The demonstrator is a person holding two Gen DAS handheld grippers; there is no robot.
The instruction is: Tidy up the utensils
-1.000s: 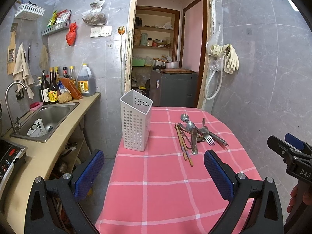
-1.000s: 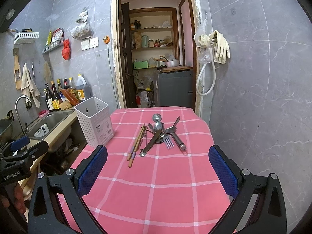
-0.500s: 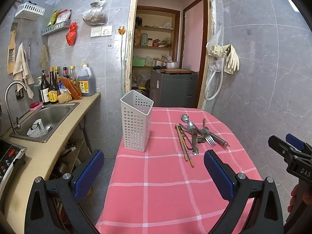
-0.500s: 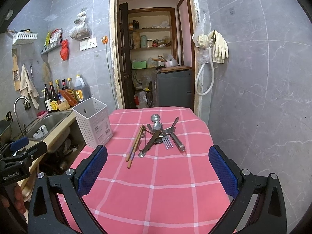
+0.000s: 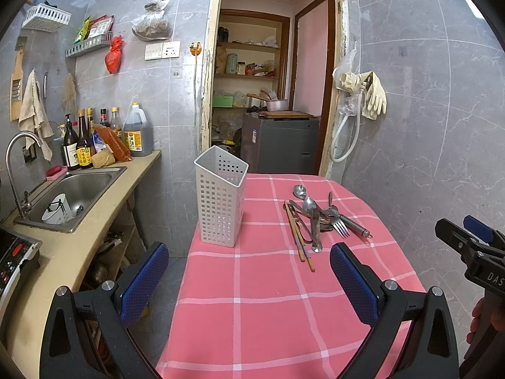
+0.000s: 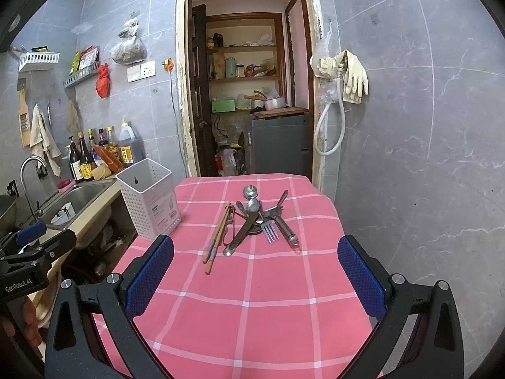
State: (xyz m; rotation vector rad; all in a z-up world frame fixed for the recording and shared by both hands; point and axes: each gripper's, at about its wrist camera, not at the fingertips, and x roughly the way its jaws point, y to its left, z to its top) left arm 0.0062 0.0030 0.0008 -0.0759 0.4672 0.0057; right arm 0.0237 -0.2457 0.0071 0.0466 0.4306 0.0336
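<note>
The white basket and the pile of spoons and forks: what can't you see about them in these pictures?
- White basket: its inside bottom, hidden by its own walls in both views.
- Utensil pile: the exact count; pieces overlap in both views.
- Chopsticks: how many, too thin and close together.
- Basket label, right view: print too small.

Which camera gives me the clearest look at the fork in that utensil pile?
The right wrist view: the fork lies near centre, tines toward the camera, and the open right gripper frames it. In the left wrist view the fork sits off to the right, smaller, more oblique.
</note>
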